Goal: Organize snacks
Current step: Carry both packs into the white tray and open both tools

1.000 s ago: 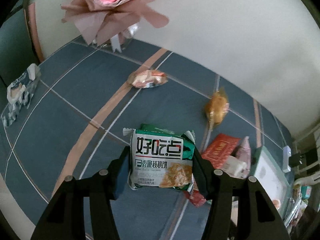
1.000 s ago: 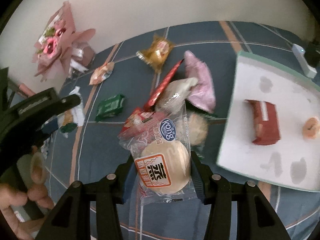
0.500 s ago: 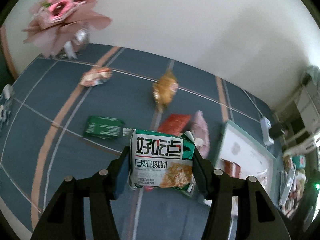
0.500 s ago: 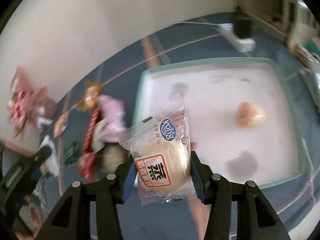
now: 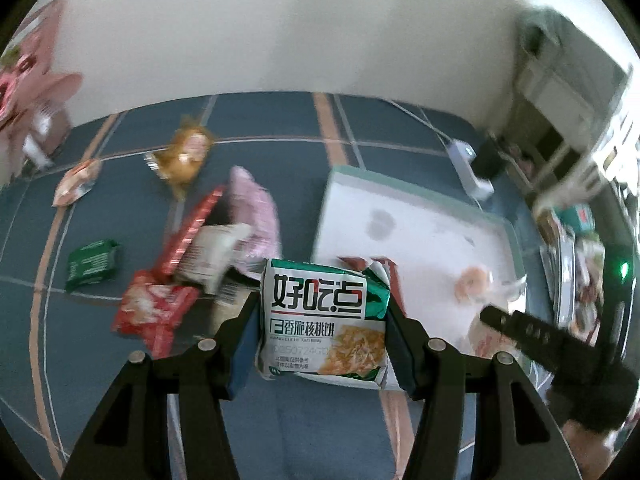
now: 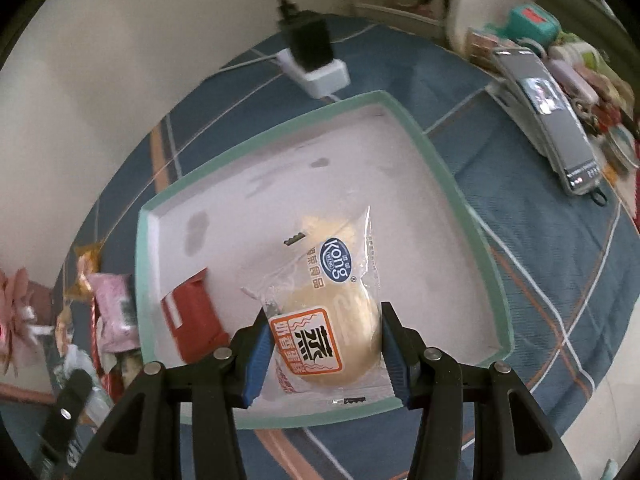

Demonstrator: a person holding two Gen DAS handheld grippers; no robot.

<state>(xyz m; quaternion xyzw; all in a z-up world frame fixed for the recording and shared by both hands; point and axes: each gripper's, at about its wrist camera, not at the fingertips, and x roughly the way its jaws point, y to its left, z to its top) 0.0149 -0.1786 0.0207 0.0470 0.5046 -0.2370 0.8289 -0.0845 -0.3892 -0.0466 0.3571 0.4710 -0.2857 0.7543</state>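
Over the green-rimmed tray [image 6: 472, 216], a clear-wrapped steamed bun [image 6: 328, 332] is held clamped between the pads of the right gripper [image 6: 324, 356], with a red packet [image 6: 192, 320] lying at nine o'clock of it on the tray floor. A green-and-white biscuit pack [image 5: 324, 316] is pinched by the left gripper [image 5: 320, 340] at the tray's near-left corner, loose snacks heaped at ten o'clock. If released early, the pack could be dropped on the rim and tipped outside; the slick bun wrapper might be let slip.
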